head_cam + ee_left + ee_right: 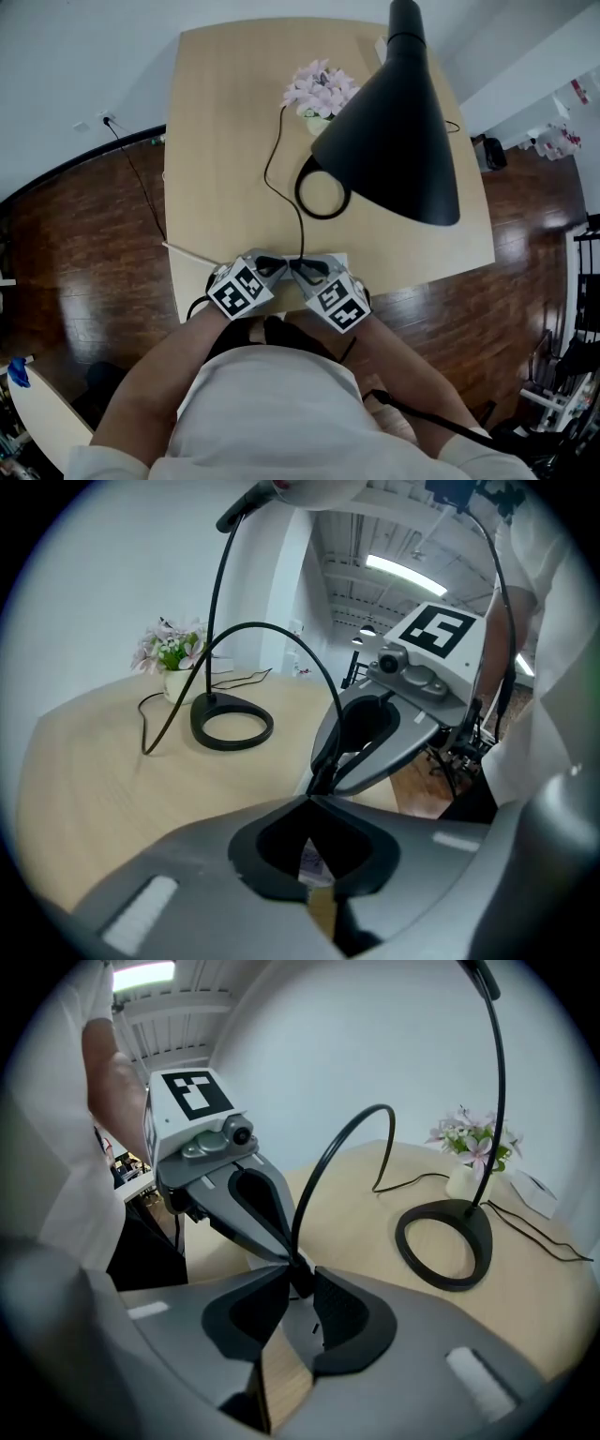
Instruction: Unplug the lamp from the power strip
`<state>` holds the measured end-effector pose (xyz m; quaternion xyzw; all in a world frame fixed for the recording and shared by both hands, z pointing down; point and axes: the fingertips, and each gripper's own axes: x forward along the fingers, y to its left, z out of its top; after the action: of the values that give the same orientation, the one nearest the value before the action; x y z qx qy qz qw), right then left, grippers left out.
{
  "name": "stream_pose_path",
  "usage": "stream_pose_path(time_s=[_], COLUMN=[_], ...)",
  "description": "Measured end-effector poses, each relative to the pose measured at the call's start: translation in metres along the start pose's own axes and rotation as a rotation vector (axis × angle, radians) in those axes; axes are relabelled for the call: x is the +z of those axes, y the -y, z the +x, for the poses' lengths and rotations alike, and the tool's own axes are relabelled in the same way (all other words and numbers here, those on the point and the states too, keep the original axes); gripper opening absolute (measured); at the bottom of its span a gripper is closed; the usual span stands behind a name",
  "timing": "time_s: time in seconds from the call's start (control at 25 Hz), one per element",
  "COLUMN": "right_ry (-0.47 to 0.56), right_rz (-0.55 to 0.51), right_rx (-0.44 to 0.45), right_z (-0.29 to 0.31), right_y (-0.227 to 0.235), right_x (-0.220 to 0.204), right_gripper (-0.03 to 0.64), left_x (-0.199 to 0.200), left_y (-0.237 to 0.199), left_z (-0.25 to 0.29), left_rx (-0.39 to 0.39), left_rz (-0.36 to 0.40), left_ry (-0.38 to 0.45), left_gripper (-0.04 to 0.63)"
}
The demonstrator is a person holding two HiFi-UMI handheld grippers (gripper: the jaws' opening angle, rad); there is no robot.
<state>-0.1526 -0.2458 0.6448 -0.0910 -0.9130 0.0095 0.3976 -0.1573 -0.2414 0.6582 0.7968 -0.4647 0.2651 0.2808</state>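
At the near edge of the wooden table a white power strip lies under both grippers. The black lamp cord runs from the ring-shaped lamp base down to a black plug standing in the power strip. My right gripper is shut on that plug, with its pads against the plug's sides. The left gripper faces it from the other side with its jaws together, and its tip rests on the strip right beside the plug. In the head view the left gripper and right gripper meet tip to tip.
The lamp's large black shade hangs over the table's right half. A small pot of pink flowers stands at the back beside the base. Another thin cable trails off the far right edge. Dark wood floor surrounds the table, and my body is close to its near edge.
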Motion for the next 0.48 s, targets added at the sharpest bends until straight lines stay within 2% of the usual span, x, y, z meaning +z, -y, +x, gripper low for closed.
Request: stream_pose_path(time_s=[0.24, 0.48], right_ry=[-0.002, -0.019], right_rz=[-0.126, -0.158], right_rx=[0.019, 0.042], right_z=[0.0034, 0.0016], right_y=[-0.0012, -0.0025], right_x=[0.0044, 0.0045], right_gripper=[0.083, 0.075], left_x=[-0.0031, -0.0018], left_y=[-0.0018, 0.0003], left_z=[0.0031, 0.0028], left_rx=[0.004, -0.002], left_rz=[0.024, 0.060], left_ry=[0.009, -0.015], left_gripper=[0.002, 0.002])
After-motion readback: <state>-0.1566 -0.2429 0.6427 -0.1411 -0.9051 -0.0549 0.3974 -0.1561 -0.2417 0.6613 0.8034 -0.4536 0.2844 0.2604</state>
